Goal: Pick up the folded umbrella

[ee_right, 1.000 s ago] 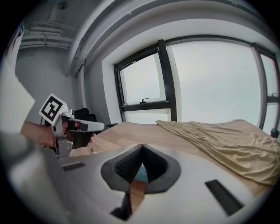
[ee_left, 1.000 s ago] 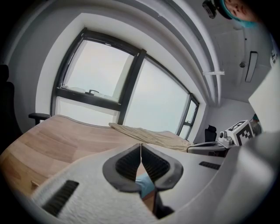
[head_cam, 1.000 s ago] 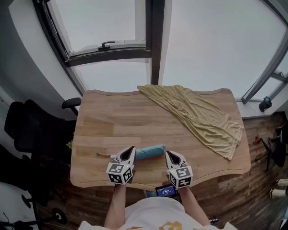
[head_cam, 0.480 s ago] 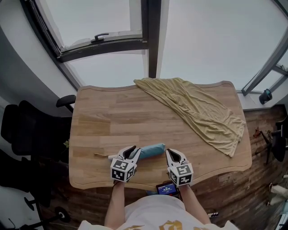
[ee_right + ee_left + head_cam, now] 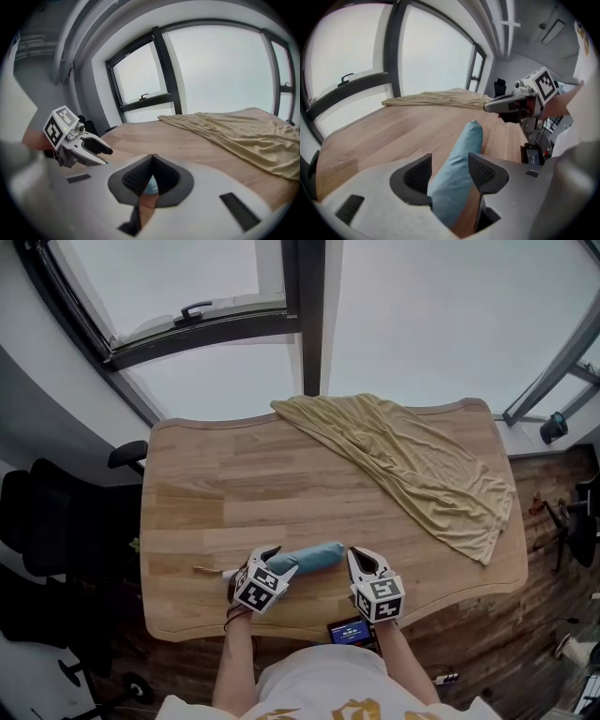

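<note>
The folded blue umbrella (image 5: 316,558) lies on the wooden table (image 5: 206,502) near its front edge, with a pale handle end (image 5: 202,569) pointing left. My left gripper (image 5: 279,562) tilts down over the umbrella's left part. In the left gripper view its jaws (image 5: 450,158) are opening and straddle the blue umbrella (image 5: 461,154); I cannot see the pads pressing on it. My right gripper (image 5: 362,558) hovers just right of the umbrella's far end, shut and holding nothing. The right gripper view shows its jaws (image 5: 151,157) closed tip to tip, with a sliver of blue behind them.
A crumpled yellow-tan cloth (image 5: 403,465) covers the table's far right part. A small device with a lit screen (image 5: 352,631) sits at the person's waist below the table edge. A black office chair (image 5: 56,531) stands left of the table. Large windows (image 5: 216,296) lie beyond.
My left gripper has dropped and tipped down onto the umbrella's left part, and its jaws have spread from shut. The right gripper has sunk slightly.
</note>
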{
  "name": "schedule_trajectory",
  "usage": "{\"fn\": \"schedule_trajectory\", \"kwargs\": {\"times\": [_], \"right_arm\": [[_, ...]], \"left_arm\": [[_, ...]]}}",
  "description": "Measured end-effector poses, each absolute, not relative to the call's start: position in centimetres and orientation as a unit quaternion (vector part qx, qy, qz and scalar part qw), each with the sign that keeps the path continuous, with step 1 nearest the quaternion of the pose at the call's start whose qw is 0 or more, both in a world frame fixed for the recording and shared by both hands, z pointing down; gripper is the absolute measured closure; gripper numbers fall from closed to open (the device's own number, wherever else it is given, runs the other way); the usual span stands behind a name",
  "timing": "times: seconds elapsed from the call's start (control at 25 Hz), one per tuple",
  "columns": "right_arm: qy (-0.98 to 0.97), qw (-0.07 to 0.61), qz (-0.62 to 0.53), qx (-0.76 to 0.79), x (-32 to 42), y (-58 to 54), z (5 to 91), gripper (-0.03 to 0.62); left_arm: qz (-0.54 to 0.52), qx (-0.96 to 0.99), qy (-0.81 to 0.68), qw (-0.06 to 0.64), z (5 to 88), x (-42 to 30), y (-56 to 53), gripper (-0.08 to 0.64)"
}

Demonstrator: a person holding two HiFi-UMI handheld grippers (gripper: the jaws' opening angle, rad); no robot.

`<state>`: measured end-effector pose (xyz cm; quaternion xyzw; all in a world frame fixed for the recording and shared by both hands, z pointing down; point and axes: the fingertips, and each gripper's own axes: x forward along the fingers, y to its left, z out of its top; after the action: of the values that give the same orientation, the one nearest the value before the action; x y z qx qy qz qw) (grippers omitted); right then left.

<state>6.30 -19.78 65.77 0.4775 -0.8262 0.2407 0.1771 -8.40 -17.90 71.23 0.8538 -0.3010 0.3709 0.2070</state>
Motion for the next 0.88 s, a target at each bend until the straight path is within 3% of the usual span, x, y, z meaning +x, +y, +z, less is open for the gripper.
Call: {"fn": "schedule_trajectory", "kwargs": {"times": [0.12, 0.36, 0.88], "right_arm": [[-0.822, 0.172, 0.259, 0.476, 6.4, -20.1, 66.6, 0.583], [-0.815, 0.176, 0.277, 0.477, 7.0, -20.6, 68.0, 0.583], [-0.812, 0.194, 0.277, 0.476, 7.9, -21.1, 69.1, 0.583]], "left_arm": [[0.422, 0.851, -0.248, 0.188, 72.4, -8.0, -17.3, 0.274], [0.472, 0.848, -0.160, 0.180, 74.0, -6.6, -15.9, 0.241], [0.547, 0.815, -0.082, 0.173, 78.0, -5.9, -14.8, 0.229]]}}
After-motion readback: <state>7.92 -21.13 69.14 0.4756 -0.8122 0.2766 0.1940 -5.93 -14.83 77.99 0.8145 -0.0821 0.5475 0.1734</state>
